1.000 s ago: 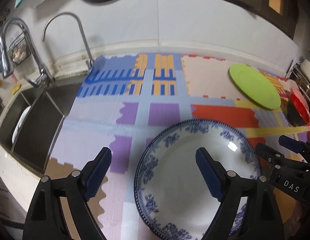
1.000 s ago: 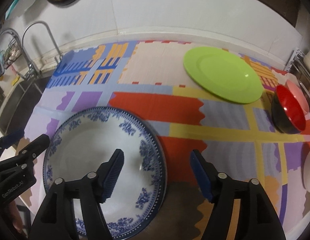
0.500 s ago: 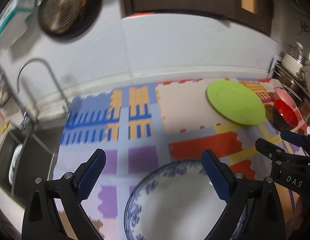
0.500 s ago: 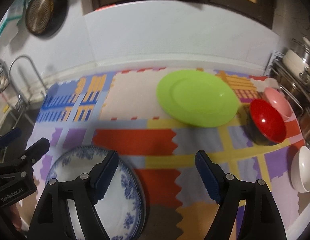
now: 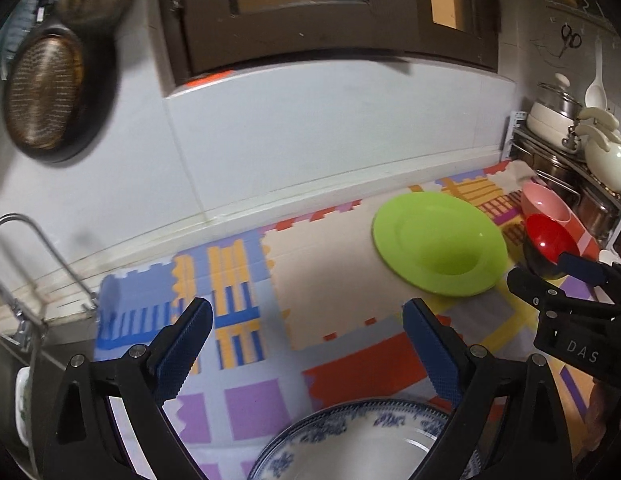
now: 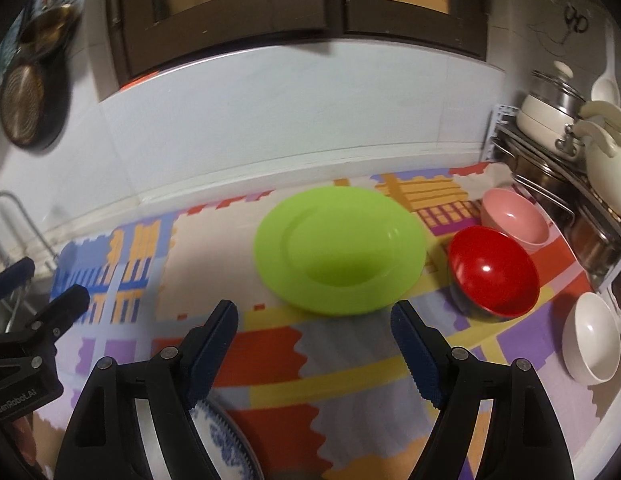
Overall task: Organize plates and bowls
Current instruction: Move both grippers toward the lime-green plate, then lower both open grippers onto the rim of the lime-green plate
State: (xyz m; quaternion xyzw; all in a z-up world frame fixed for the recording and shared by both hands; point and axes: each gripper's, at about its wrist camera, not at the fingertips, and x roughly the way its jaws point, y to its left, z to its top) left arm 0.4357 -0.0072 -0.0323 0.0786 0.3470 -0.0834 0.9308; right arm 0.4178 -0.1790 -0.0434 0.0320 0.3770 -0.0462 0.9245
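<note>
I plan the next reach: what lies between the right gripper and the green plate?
In the right wrist view, only bare foam mat lies between the open right gripper and the green plate; no dish stands in that stretch.

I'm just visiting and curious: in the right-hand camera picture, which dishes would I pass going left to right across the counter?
Blue-patterned plate → green plate → red bowl → white bowl.

Home kitchen — sink tap, hanging pan, stacked pots
</note>
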